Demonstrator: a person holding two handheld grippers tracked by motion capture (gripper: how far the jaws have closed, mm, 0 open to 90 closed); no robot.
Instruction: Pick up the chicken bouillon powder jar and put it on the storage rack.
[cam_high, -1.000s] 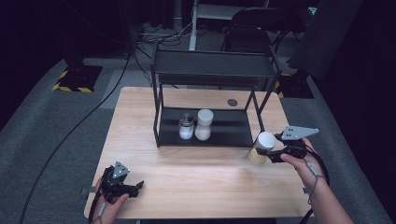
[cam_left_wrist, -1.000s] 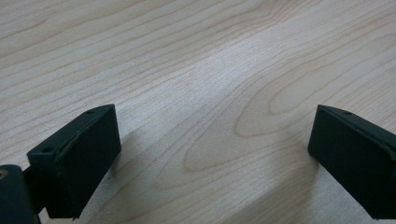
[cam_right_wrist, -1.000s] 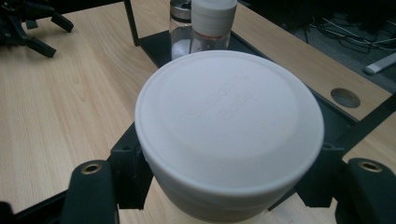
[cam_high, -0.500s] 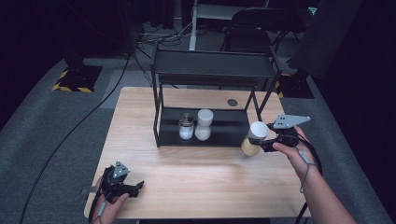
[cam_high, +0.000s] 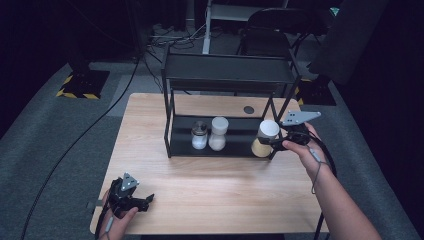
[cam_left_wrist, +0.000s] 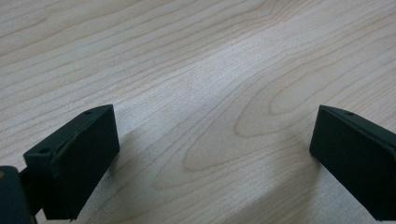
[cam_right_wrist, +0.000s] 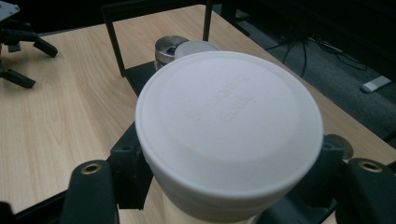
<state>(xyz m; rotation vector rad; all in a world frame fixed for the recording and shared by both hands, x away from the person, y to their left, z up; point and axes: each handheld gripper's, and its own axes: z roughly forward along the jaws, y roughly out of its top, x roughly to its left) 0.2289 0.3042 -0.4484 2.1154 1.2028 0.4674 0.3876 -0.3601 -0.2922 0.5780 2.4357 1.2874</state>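
A jar with a white lid (cam_high: 268, 129) and pale yellow contents hangs just above the table at the right end of the black rack (cam_high: 227, 75), level with its lower shelf. My right gripper (cam_high: 267, 142) is shut on the jar below the lid. In the right gripper view the lid (cam_right_wrist: 229, 126) sits between the two jaws. My left gripper (cam_high: 141, 200) rests at the table's front left. Its jaws stand wide open over bare wood (cam_left_wrist: 210, 93).
On the rack's lower shelf stand a glass shaker with a metal cap (cam_high: 199, 136) and a white-lidded jar (cam_high: 218, 134). A small dark disc (cam_high: 248, 109) lies on the wooden table (cam_high: 210, 185) behind the rack. A chair (cam_high: 270, 30) stands beyond the table.
My right gripper has carried the jar left and away from me, slightly upward, up to the rack's right end. The left gripper has stayed put.
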